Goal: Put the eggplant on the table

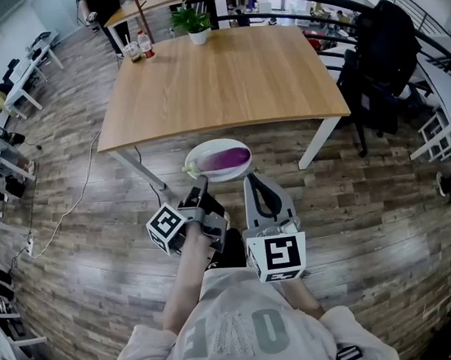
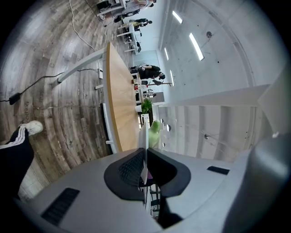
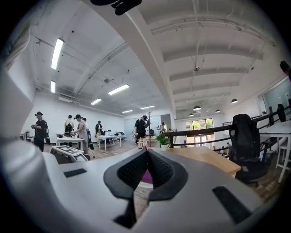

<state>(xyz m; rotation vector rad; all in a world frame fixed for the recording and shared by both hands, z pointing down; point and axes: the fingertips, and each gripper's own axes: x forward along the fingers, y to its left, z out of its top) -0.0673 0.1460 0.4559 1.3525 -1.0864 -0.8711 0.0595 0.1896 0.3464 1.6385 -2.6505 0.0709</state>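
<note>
A purple eggplant (image 1: 226,158) with a green cap lies on a white plate (image 1: 202,150) that is held over the floor, just in front of the wooden table's (image 1: 222,80) near edge. My left gripper (image 1: 202,182) is shut on the plate's near rim. In the left gripper view the thin white rim (image 2: 142,136) stands between the jaws of the left gripper (image 2: 145,157), with the green cap (image 2: 155,129) beyond it. My right gripper (image 1: 250,180) is beside the plate's right edge with its tips together. In the right gripper view the eggplant (image 3: 146,177) shows past the shut tips of the right gripper (image 3: 146,154).
A potted plant (image 1: 193,23) and bottles (image 1: 139,46) stand at the table's far edge. To the right of the table is a black chair with a bag (image 1: 380,52). A cable (image 1: 71,210) runs over the wooden floor at left. Several people (image 3: 77,129) stand far off.
</note>
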